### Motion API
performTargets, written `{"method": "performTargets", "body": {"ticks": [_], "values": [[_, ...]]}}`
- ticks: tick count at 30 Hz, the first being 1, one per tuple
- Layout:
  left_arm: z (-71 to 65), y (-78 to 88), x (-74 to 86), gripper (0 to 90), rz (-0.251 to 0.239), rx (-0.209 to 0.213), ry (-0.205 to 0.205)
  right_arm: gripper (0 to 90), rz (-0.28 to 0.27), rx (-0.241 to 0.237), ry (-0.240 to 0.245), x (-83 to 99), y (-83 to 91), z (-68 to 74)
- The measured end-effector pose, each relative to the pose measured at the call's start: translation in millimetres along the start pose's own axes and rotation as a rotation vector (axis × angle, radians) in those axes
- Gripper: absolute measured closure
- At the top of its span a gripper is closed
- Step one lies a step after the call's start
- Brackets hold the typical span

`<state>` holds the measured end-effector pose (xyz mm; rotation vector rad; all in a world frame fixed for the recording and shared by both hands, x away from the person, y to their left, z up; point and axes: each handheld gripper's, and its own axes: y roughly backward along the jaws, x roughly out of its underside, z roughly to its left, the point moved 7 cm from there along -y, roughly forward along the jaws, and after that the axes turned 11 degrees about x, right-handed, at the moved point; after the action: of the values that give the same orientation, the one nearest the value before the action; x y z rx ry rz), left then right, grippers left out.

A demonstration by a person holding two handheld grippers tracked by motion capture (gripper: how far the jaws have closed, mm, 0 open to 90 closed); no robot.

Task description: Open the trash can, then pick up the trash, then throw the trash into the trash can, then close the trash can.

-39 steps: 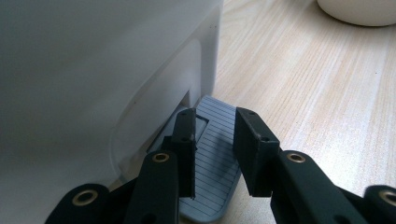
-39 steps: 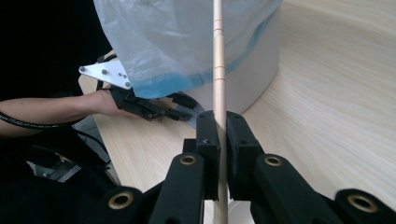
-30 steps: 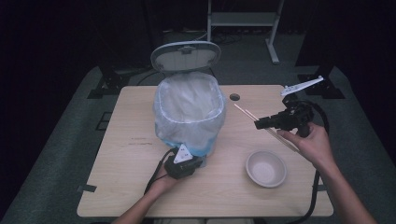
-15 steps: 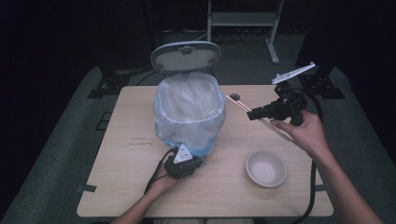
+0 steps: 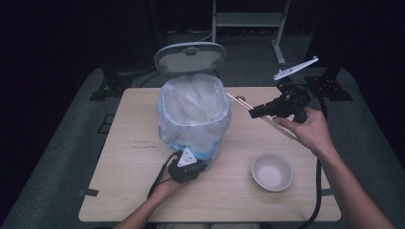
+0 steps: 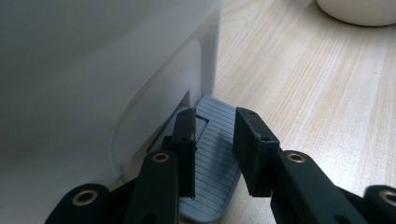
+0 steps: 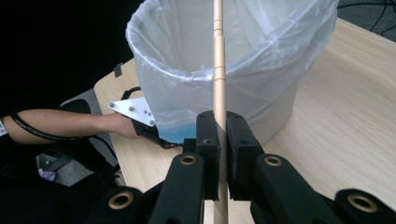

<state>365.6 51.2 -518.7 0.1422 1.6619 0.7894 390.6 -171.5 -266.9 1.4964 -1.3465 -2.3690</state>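
A white pedal bin point(image 5: 193, 114) with a clear liner stands mid-table, its lid point(image 5: 190, 56) tipped up at the back. My left gripper point(image 5: 191, 162) lies at the bin's near base. Its jaws point(image 6: 215, 121) stand narrow with nothing between them, tips down on the grey ribbed pedal point(image 6: 212, 163). Raised off the table to the bin's right, my right gripper point(image 5: 254, 112) is shut on a wooden chopstick point(image 5: 239, 101). In the right gripper view the chopstick point(image 7: 218, 70) rises from between the pads point(image 7: 223, 122) toward the open bin point(image 7: 261, 60), beyond which the left gripper point(image 7: 140, 116) is seen.
A small white bowl point(image 5: 272, 171) sits on the wooden table point(image 5: 133, 157) at the near right. A round cable hole point(image 5: 240, 98) lies behind the chopstick. A metal stand point(image 5: 248, 19) is on the floor beyond the table.
My right hand has lifted and drawn back a little with the chopstick in its jaws. The left hand and the bin have stayed put, lid still up.
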Motion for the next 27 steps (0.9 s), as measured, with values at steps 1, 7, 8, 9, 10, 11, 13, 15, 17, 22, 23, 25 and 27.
{"method": "performTargets", "body": {"ticks": [1,7,8,9,10,11,13,15,17,22,23,25,27], "values": [[0.0,0.0,0.0,70.0,0.0,0.0,0.0,84.7,0.003,0.001,0.0,-0.8,0.0,0.2],[-0.1,0.0,0.0,70.0,0.0,0.0,0.001,84.7,0.005,-0.001,0.01,-5.9,-1.3,2.6],[0.0,0.0,0.0,70.0,0.0,0.0,0.0,84.7,0.007,-0.002,0.011,-6.2,-1.5,3.5],[0.0,0.0,0.0,70.0,0.0,0.0,0.0,84.7,0.007,-0.002,0.015,-6.5,-1.7,4.0],[0.0,0.0,0.0,70.0,0.0,0.0,0.0,84.7,0.007,-0.001,0.016,-6.5,-2.0,4.4],[-0.1,0.0,0.0,70.0,0.0,0.0,0.0,84.7,0.009,-0.001,0.018,-6.5,-2.5,5.0],[-0.1,0.0,0.0,70.0,0.0,0.0,0.001,84.7,0.012,0.0,0.021,-6.3,-3.5,5.6],[0.0,0.1,0.1,70.0,0.001,0.0,0.0,84.7,0.013,-0.001,0.022,-6.4,-4.2,6.2],[0.0,0.0,0.0,70.0,0.0,-0.001,0.001,84.7,0.013,-0.001,0.022,-6.9,-4.1,6.9],[0.0,0.1,0.1,70.0,0.001,-0.001,0.0,84.7,0.016,-0.003,0.023,-7.9,-5.6,7.8],[0.1,0.1,0.0,70.0,0.001,-0.001,-0.001,84.7,0.018,-0.005,0.024,-8.4,-5.9,8.3],[0.0,0.1,0.0,70.0,0.0,-0.001,0.0,84.7,0.012,-0.006,0.026,-10.3,-6.3,9.2],[0.0,0.1,0.0,70.0,0.0,-0.001,0.0,84.7,0.009,-0.008,0.03,-13.1,-6.7,11.0]]}}
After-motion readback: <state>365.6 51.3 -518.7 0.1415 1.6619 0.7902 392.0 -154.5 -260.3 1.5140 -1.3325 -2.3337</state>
